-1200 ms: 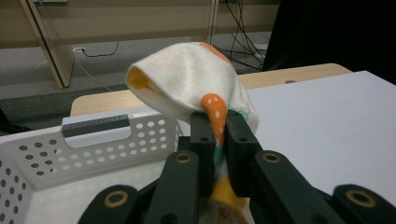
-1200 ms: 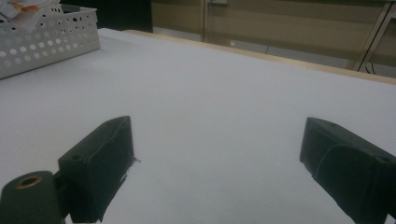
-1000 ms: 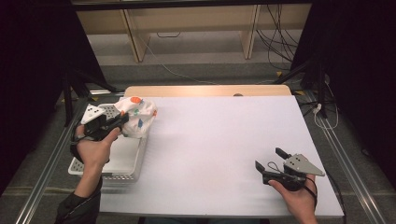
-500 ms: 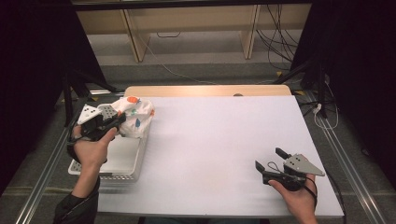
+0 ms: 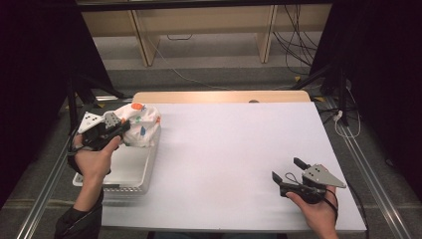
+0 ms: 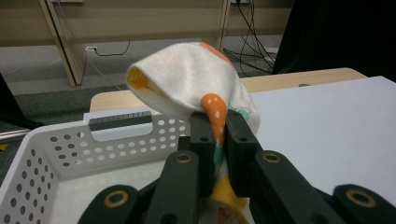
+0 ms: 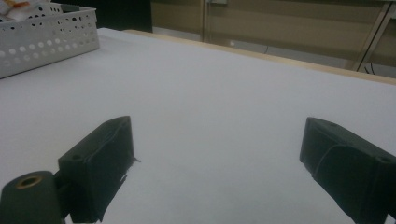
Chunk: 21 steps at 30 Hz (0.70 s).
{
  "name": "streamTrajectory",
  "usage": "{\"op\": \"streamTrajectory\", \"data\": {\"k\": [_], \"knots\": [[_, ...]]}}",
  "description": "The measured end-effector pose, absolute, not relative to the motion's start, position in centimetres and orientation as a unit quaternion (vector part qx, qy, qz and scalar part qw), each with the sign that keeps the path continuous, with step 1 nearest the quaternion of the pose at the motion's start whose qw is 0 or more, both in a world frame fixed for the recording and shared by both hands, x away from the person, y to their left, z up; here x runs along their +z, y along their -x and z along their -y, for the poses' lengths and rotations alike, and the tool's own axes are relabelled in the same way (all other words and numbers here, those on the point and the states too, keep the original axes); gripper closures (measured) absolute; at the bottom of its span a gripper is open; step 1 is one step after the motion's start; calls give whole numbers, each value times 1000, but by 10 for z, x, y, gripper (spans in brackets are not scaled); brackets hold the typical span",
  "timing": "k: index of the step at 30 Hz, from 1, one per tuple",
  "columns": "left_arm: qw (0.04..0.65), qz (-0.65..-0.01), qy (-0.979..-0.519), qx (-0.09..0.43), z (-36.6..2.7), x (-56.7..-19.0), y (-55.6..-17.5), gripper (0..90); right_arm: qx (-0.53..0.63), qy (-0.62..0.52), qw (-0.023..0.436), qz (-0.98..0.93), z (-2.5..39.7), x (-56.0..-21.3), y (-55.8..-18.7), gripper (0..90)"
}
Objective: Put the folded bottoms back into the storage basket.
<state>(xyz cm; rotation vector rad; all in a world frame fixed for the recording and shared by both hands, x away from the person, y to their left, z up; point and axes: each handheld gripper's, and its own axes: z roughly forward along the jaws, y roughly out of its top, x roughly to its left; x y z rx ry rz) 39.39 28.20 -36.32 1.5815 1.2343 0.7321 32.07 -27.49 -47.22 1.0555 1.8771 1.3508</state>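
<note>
Between the jaws of our left hand-held gripper (image 6: 215, 135) we are pinching a white cloth (image 6: 187, 79) printed with orange and green spots. In the left gripper view the two black jaws are standing close together with an orange-spotted fold squeezed between them, and the rest of the fabric is billowing up and forward above the tips, open like a pouch with a yellow lining showing at its left edge. More of the cloth is hanging down between the jaws toward the bottom of that view.

From the high view the cloth (image 5: 141, 124) is sitting just ahead of our left hand-held gripper (image 5: 122, 127), lifted over the far end of a white perforated basket (image 5: 130, 172), and draping against its far right corner. We are holding that basket's side of the table (image 5: 234, 149) with our left hand (image 5: 94, 159), which is wrapping around the gripper's body above the basket.

The basket (image 6: 70, 154) is lying at the left edge of the white table, its handle slot facing us in the left gripper view, directly below the raised cloth.

Well apart, at the near right of the table, our right hand-held gripper (image 5: 288, 172) is resting low with its jaws spread wide and nothing between them; the right gripper view is showing bare table (image 7: 224, 107) between them and the basket (image 7: 46, 37) far off at upper left.
</note>
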Motion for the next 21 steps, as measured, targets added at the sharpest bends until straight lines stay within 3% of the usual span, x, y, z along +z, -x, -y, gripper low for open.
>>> {"op": "streamTrajectory", "data": {"k": [21], "knots": [[479, -515, -643, 303, -292, -365, -392, 829, 507, -397, 295, -706, 275, -472, -321, 106]]}}
